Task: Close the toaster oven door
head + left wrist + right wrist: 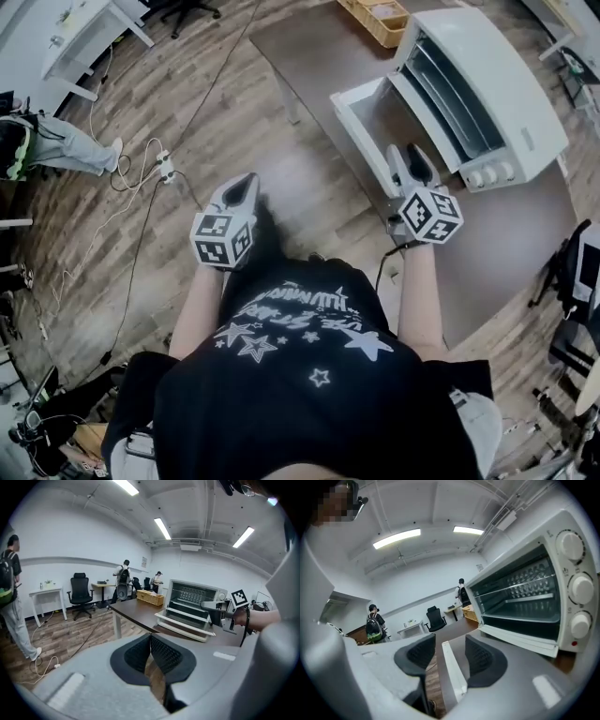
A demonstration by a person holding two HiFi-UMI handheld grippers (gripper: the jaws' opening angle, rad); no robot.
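Now right gripper (446,649) jaws apart, astride open door (453,679) edge (left gripper (150,641) jaws together).

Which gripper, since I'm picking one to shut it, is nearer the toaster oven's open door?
Right. The right gripper is at the door's near edge, seen between its open jaws; the left gripper hangs over the floor.
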